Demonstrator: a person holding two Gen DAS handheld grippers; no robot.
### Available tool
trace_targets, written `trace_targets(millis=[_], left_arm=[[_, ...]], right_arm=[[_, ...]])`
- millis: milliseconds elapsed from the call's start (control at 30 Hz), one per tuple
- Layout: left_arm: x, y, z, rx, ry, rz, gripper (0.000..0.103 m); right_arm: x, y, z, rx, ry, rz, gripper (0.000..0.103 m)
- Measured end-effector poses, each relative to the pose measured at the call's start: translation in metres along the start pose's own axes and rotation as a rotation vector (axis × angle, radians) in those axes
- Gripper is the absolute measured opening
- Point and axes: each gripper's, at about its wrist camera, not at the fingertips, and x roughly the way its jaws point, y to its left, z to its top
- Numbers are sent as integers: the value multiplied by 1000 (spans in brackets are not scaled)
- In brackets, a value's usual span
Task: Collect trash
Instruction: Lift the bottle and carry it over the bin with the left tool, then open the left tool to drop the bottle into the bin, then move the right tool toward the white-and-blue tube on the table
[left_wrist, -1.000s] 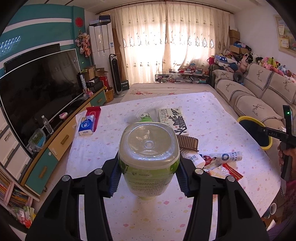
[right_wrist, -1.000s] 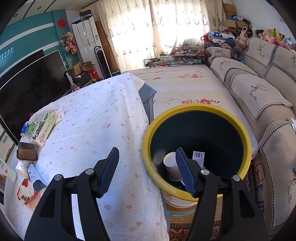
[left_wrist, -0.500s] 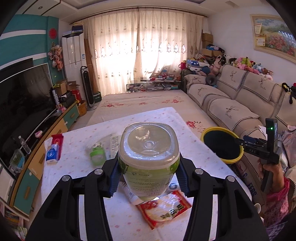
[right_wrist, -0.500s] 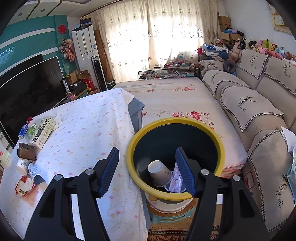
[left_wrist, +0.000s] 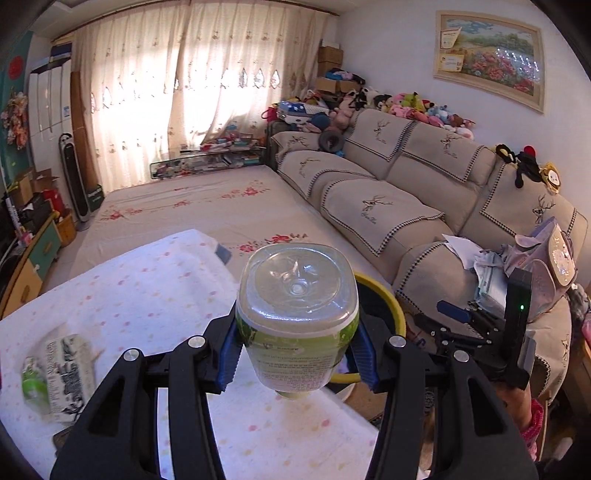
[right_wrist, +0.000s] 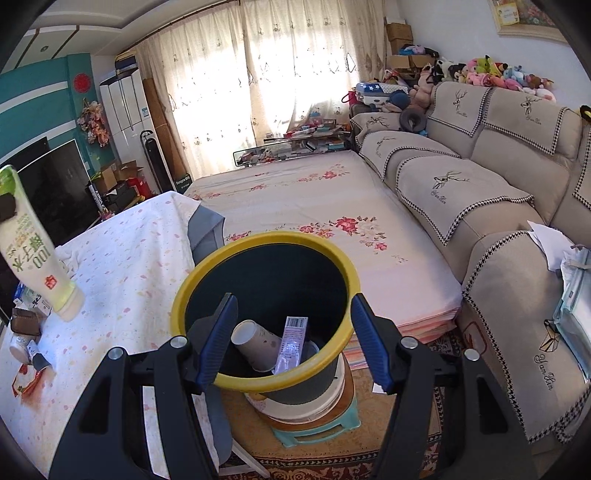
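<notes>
My left gripper (left_wrist: 297, 350) is shut on a clear plastic bottle with a green label (left_wrist: 297, 317), its base facing the camera and its cap pointing down. It hangs over the table's right edge, just in front of the yellow-rimmed dark bin (left_wrist: 388, 295). In the right wrist view the same bottle (right_wrist: 33, 251) hangs at the far left above the white tablecloth (right_wrist: 129, 258). My right gripper (right_wrist: 293, 332) is open and empty above the near rim of the bin (right_wrist: 266, 236). A paper cup (right_wrist: 258, 343) and a flat packet (right_wrist: 291, 336) lie inside the bin.
A carton and a green item (left_wrist: 62, 373) lie on the table, with a red wrapper (right_wrist: 26, 380) and other small trash (right_wrist: 26, 325) near its left edge. The bin stands on a low stool (right_wrist: 314, 424). A beige sofa (right_wrist: 480, 184) runs along the right.
My left gripper has swung right with the bottle, from over the trash on the table to the bin's side. The right gripper has shifted so the bin sits centred between its fingers.
</notes>
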Motion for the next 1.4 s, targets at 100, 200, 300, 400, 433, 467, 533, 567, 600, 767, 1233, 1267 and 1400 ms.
trace_targets(millis=[100, 200, 300, 400, 433, 467, 533, 567, 600, 767, 1233, 1267, 1400], left_arm=[[43, -20, 12, 10, 25, -30, 51], [83, -36, 17, 16, 59, -57, 51], [121, -47, 19, 10, 97, -71, 51], [155, -52, 15, -13, 144, -73, 51], [161, -51, 12, -24, 151, -71, 52], [166, -50, 11, -32, 154, -67, 53], [172, -49, 8, -37, 153, -54, 57], [171, -48, 8, -42, 152, -50, 59], [169, -47, 8, -49, 151, -50, 59], [127, -36, 7, -48, 101, -18, 65], [-57, 54, -50, -157, -45, 203, 86], [-70, 62, -57, -168, -54, 233, 89], [-119, 96, -86, -215, -77, 344, 90]], right_arm=[[3, -9, 0, 8, 7, -5, 60], [4, -16, 1, 19, 7, -12, 60], [4, -22, 1, 36, 4, -19, 60], [4, -27, 0, 48, 4, -26, 60], [4, -29, -1, 50, 7, -27, 61], [5, -30, -1, 50, 9, -28, 61], [6, -30, -2, 51, 14, -30, 61], [7, -31, -3, 50, 17, -30, 61], [7, -30, -3, 50, 19, -29, 61], [10, -22, -3, 38, 26, -14, 61], [17, 48, -9, -79, 70, 87, 61], [17, 58, -9, -95, 73, 102, 61], [12, 98, -12, -157, 83, 171, 61]])
